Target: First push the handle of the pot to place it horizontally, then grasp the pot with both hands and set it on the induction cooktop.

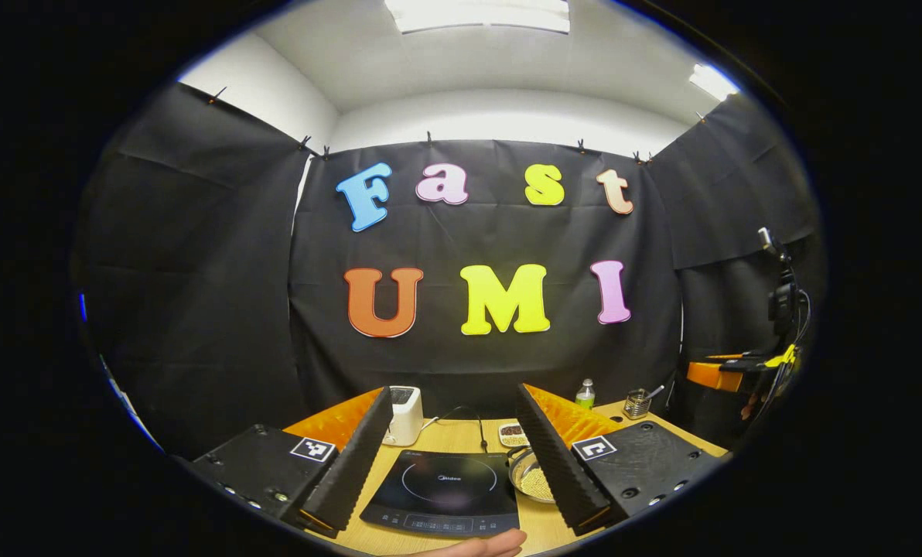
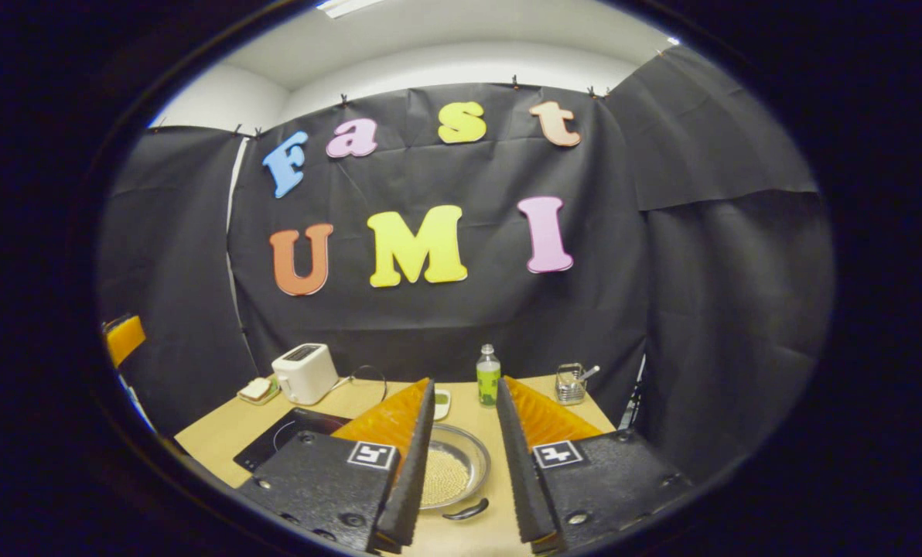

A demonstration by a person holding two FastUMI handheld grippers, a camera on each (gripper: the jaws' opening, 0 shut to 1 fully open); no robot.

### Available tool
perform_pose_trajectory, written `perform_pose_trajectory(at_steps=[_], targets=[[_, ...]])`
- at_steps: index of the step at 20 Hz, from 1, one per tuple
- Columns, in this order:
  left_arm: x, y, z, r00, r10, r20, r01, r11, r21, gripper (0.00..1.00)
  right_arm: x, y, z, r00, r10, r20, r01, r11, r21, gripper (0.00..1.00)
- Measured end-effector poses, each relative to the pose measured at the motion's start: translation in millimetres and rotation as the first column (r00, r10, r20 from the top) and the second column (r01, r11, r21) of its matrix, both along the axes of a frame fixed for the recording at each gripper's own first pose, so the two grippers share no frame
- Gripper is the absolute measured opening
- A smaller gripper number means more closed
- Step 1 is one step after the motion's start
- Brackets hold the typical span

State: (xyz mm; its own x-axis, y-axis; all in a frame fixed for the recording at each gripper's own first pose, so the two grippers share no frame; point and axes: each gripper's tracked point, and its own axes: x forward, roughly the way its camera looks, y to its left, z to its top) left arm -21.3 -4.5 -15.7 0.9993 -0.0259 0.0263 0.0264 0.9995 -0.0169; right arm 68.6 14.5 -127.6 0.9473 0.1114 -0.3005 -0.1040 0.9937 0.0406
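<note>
The bench [image 2: 221, 433] carries everything, a pale wooden top set against the black cloth wall, so both tools can reach over it from the near edge. The induction cooktop [image 1: 445, 491] lies flat ahead of the left tool [image 1: 449, 464], framed between its two fingers; its glass is bare, which judges as the landing spot kept free for the pot. A hand [image 1: 480, 545] shows at the near edge below that tool.

The pot [image 2: 449, 472] sits on the bench straight ahead of the right tool [image 2: 461, 464], between its fingers, shallow and metal with pale grains inside. In the left gripper view it lies just beyond the left tool's right finger, beside the cooktop. Its dark handle [image 2: 466, 509] lies at the near rim, closest to the right tool, so a sideways push looks like the step in hand.

Both tools stand with fingers well apart, gripping nothing, and held above the bench.

A white toaster [image 2: 304, 373] stands farther off, to the left of the right tool, a green bottle [image 2: 488, 377] straight beyond the pot, a small wire basket [image 2: 570, 384] beyond to the right.
</note>
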Motion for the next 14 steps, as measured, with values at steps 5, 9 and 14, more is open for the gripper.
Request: perform_pose_trajectory(at_steps=[5, 9, 14], targets=[[-2, -14, -2, 0.998, -0.067, 0.003, 0.067, 0.998, -0.011, 0.95, -3, 18, -42, 0.985, 0.051, -0.166, -0.040, 0.997, 0.066, 0.04], [-1, -14, -1, 0.998, -0.060, 0.010, 0.060, 0.998, 0.010, 0.95, -13, 36, -88, 0.942, 0.119, -0.315, -0.103, 0.992, 0.068, 0.04], [-2, -11, -6, 0.998, -0.060, -0.001, 0.060, 0.998, 0.032, 0.95, -13, 47, -135, 0.905, 0.114, -0.410, -0.137, 0.990, -0.026, 0.04]])
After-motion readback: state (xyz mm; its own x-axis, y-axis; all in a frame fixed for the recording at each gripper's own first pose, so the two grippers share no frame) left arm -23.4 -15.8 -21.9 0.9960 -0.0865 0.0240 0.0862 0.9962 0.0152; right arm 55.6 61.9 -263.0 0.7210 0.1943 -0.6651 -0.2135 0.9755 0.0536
